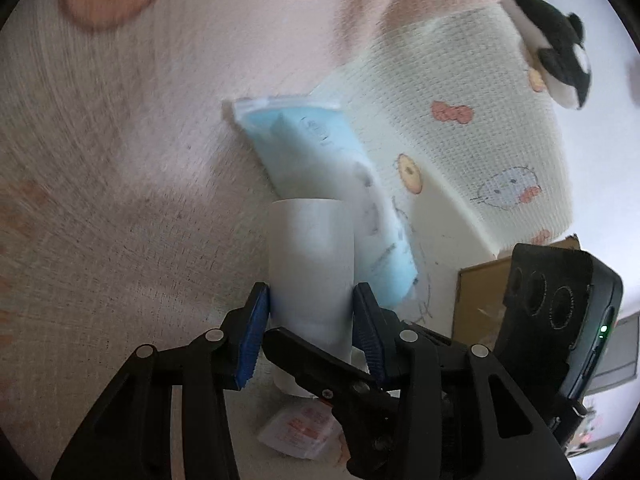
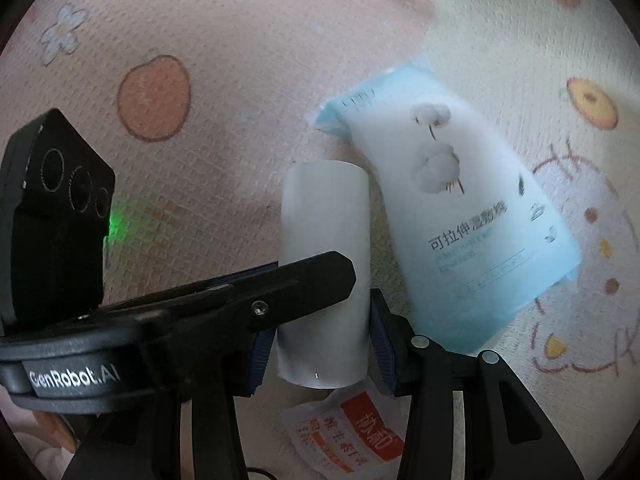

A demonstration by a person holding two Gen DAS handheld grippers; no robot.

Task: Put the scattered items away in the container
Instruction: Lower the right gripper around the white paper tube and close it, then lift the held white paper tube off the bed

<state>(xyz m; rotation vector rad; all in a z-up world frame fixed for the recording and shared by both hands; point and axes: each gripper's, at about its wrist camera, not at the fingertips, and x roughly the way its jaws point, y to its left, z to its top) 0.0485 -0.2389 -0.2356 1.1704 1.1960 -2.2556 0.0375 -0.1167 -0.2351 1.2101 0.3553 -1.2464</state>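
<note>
A white cylindrical bottle [image 1: 312, 256] [image 2: 324, 220] stands upright on the patterned play mat [image 1: 120, 200]. My left gripper [image 1: 312, 300] has its blue pads against the bottle's two sides. My right gripper [image 2: 322, 320] clasps the same bottle lower down, and one of its fingers [image 1: 320, 360] crosses in front of the bottle in the left wrist view. The left gripper's finger [image 2: 300, 280] crosses the bottle in the right wrist view. A light-blue cotton-pad pack [image 1: 320, 160] [image 2: 460, 220] lies flat just behind the bottle. A small white-and-orange sachet [image 1: 300, 432] [image 2: 348, 436] lies under the grippers.
A brown cardboard box [image 1: 476, 300] sits to the right, partly behind the right gripper's camera housing [image 1: 560, 300]. A folded cream mat section [image 1: 460, 120] rises behind the pack, with a black-and-white orca plush [image 1: 552, 48] at its far end.
</note>
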